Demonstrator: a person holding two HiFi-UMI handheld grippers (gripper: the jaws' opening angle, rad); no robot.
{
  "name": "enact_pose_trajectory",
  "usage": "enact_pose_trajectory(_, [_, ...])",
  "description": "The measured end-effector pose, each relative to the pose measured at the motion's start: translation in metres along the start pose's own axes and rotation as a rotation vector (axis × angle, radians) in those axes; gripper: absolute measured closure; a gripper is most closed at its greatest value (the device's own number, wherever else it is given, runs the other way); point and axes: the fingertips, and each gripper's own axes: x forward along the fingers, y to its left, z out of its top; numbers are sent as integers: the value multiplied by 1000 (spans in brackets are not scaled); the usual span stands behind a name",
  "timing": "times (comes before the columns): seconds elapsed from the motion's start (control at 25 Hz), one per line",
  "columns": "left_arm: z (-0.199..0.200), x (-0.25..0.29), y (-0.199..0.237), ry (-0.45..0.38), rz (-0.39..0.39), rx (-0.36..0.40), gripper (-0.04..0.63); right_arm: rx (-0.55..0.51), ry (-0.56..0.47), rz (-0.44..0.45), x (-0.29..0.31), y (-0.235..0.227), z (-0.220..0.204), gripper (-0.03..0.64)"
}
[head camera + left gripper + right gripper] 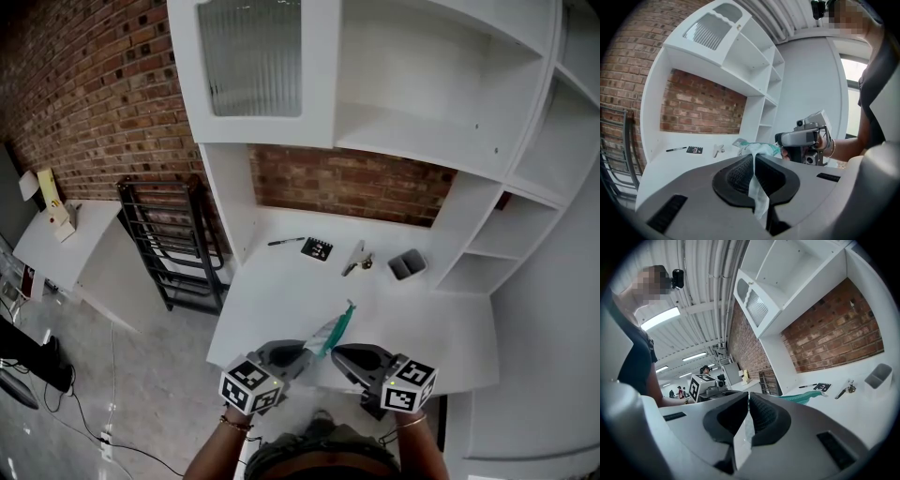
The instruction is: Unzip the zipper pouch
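Red brick is showing behind a white shelved desk point(281, 291), and the zipper pouch point(330, 330) is hanging over the desk's near part, stretched between both grippers. The left gripper point(302, 354) is pressing its jaws together on the pouch's pale, crumpled end. The right gripper point(339, 356) is pinching a thin pale strip of the pouch between its closed pads.

Beyond the pouch, toward the brick, a pen point(285, 241), a black card point(317, 248), a small metal clip point(356, 260) and a grey cup point(407, 264) are lying well apart from it. Left of the pouch, off the desk, a black rack point(173, 248) is standing.

From the head view, the gripper bodies are covering the pouch's near end, so only its teal zipper edge is sticking out past them. The left gripper view is showing the crumpled material in its jaws and the opposite gripper just behind the pouch. The right gripper view alone is showing ceiling lights and distant people.
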Motion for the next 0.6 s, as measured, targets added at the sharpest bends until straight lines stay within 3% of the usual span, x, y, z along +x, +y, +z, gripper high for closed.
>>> enact_pose_trajectory(0.36, [-2, -3, -10, 9, -38, 44, 586, 2, -48, -17, -4, -4, 14, 612])
enact_pose_trajectory(0.6, [-6, 1, -35, 30, -130, 180, 586, -2, -75, -82, -7, -16, 22, 614])
